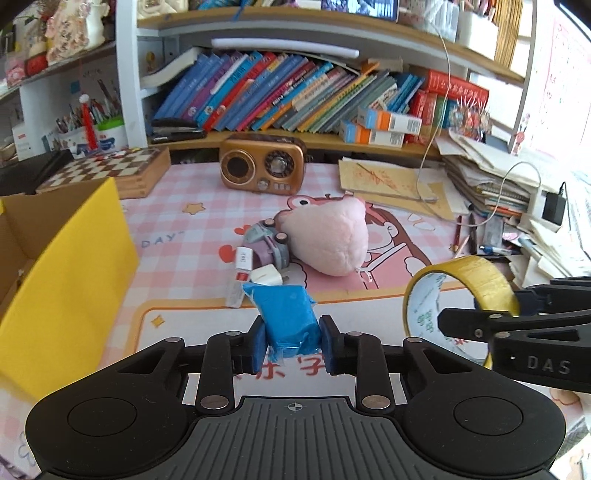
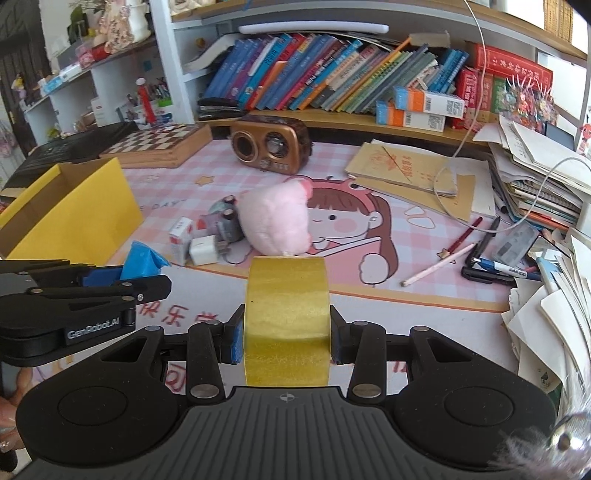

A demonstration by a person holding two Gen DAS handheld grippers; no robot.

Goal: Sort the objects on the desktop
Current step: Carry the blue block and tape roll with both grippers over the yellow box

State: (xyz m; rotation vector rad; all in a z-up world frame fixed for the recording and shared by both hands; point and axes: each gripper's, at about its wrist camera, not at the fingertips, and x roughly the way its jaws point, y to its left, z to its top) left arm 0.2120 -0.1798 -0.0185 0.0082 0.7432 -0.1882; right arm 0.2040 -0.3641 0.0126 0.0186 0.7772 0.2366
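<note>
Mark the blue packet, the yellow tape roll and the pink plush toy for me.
blue packet (image 1: pixel 291 321), left wrist view, its wrapped top face.
yellow tape roll (image 2: pixel 287 321), right wrist view, its outer yellow band.
pink plush toy (image 1: pixel 328 236), left wrist view, middle of its fuzzy body.

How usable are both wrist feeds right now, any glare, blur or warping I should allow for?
Left wrist view: sharp centre, blue packet crisp in the left claw; window glare bleaches the right edge; shelf bows from fisheye. Right wrist view: yellow tape roll clear in the right claw; paper stack at right is bright; a blurred fuzzy patch sits bottom right.
</note>
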